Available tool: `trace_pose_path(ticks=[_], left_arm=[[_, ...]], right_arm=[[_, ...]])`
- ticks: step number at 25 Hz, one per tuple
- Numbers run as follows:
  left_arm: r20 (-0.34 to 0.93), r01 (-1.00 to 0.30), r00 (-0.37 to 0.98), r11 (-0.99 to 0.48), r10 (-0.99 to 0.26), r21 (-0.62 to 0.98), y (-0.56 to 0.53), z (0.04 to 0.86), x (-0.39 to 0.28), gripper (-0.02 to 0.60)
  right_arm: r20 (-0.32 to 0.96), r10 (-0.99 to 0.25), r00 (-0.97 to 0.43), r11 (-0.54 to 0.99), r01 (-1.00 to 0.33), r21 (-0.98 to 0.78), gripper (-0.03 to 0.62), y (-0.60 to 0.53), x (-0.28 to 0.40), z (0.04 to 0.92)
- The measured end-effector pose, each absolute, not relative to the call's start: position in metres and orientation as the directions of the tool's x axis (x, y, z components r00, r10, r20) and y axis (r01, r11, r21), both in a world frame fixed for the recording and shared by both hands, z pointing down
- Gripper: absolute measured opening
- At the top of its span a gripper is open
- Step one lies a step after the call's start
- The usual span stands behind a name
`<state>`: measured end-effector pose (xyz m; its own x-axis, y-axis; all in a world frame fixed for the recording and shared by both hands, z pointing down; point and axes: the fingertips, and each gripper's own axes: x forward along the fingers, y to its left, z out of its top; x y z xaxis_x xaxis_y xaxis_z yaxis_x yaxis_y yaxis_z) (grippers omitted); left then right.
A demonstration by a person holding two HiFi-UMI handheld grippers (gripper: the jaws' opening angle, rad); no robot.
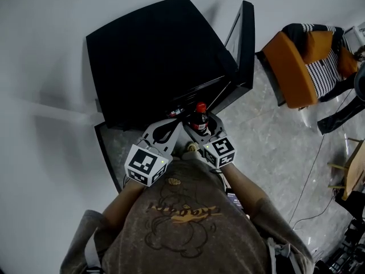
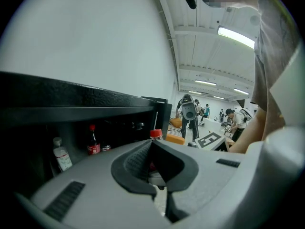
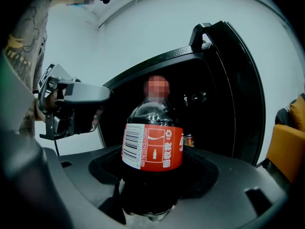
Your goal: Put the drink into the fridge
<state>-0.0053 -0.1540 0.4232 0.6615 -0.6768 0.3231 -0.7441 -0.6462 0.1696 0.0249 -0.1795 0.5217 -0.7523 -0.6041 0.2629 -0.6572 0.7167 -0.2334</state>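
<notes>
The right gripper is clamping the cola bottle upright, the open fridge ahead of its jaws; the left gripper is idling, pinched together empty. A careless push risks toppling shelved bottles.

Bottle — cap blurred, fridge depths unreadable

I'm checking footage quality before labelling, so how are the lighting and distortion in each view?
Head view: even light, but the black fridge reads as a nearly featureless dark mass. Left gripper view: strong fisheye bending, bright ceiling light strips, dim fridge interior with bottles visible. Right gripper view: cola bottle sharp, small highlights on its shoulder, dark vignetted corners.
</notes>
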Motion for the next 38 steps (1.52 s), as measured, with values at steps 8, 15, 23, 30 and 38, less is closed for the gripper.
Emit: trace_pose_path(ticks=[8,15,23,30,38], left_arm=[[0.322,-0.745,0.661,-0.642,-0.678,0.178,-0.150,0.429,-0.002,0.003],[0.325,-0.755,0.651,-0.630,-0.686,0.183,-0.150,0.439,0.002,0.003],[0.331,-0.771,0.633,-0.610,-0.700,0.185,-0.152,0.450,-0.004,0.003],[0.341,-0.769,0.635,-0.609,-0.693,0.196,-0.151,0.464,-0.007,0.003],[0.352,-0.758,0.648,-0.620,-0.676,0.204,-0.152,0.481,-0.009,0.003]], right_arm=[[0.298,-0.578,-0.760,0.737,-0.643,-0.209,0.314,-0.194,0.011,0.545],[0.307,-0.570,-0.762,0.744,-0.637,-0.200,0.314,-0.212,0.003,0.561],[0.318,-0.568,-0.759,0.746,-0.638,-0.191,0.314,-0.232,-0.003,0.580],[0.321,-0.569,-0.757,0.749,-0.639,-0.178,0.314,-0.250,-0.014,0.594],[0.318,-0.572,-0.756,0.751,-0.639,-0.168,0.314,-0.270,-0.029,0.607]])
